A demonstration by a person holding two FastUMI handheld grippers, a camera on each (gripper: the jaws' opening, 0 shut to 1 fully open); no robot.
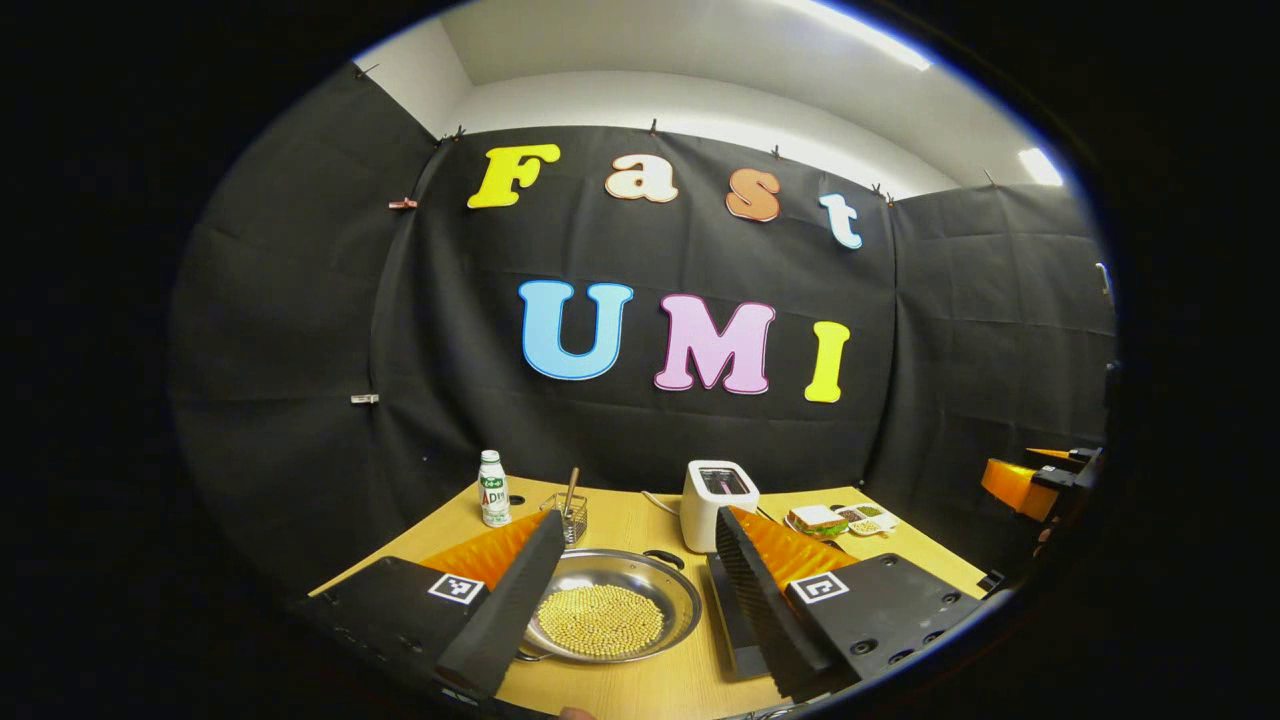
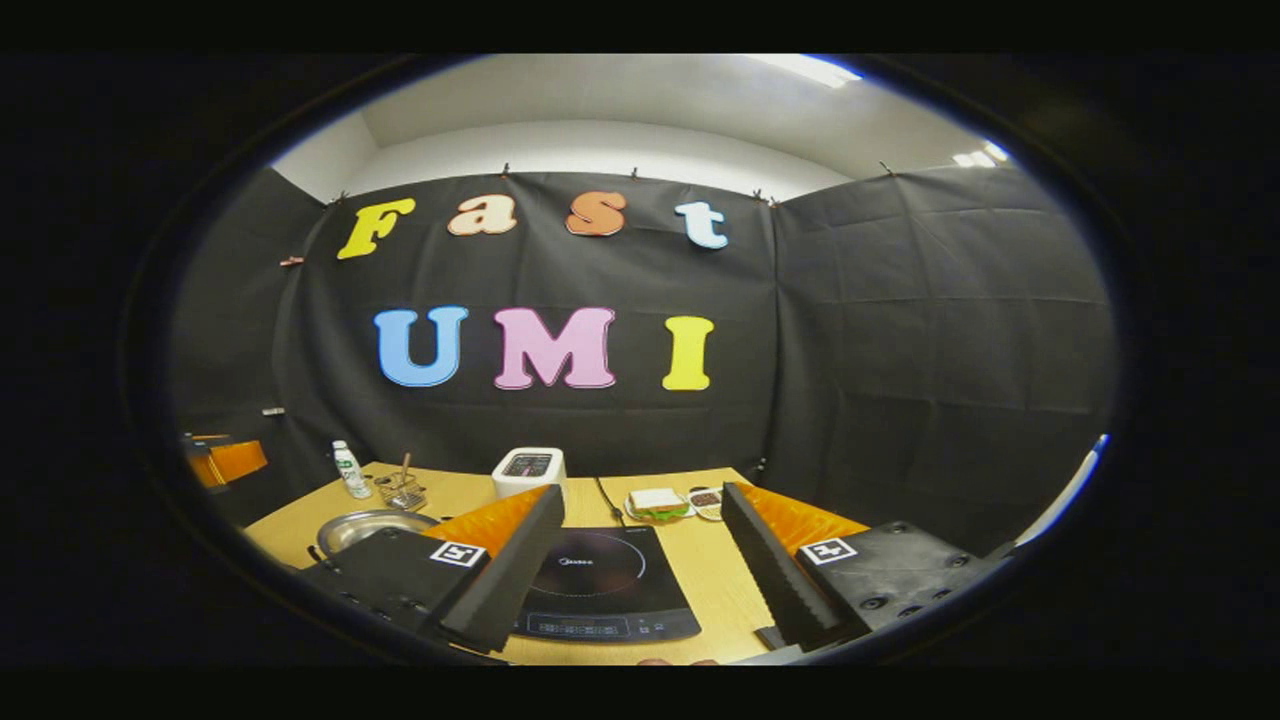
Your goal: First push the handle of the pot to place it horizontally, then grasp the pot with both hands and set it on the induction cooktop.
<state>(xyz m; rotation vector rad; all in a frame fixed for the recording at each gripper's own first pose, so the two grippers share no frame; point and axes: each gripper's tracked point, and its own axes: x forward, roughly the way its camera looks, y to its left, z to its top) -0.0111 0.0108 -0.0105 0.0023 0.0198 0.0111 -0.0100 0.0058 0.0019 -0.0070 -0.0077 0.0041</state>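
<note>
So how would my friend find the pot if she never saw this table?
Start at the wooden table in front of the black wall. Find the white toaster near the back; the pot sits just in front of it, to its left. It is the shiny, shallow metal one full of small yellow beads, unlike the flat black induction cooktop beside it.

Right gripper above the surface, fingers spread wide, nothing between them.
Induction cooktop sits between the fingers on the near surface. Pot is off to the left, apart from the cooktop, partly behind the left finger. Toaster at the back; bottle and wire basket back left; sandwich plate back centre-right. Left gripper at the far left edge.
</note>
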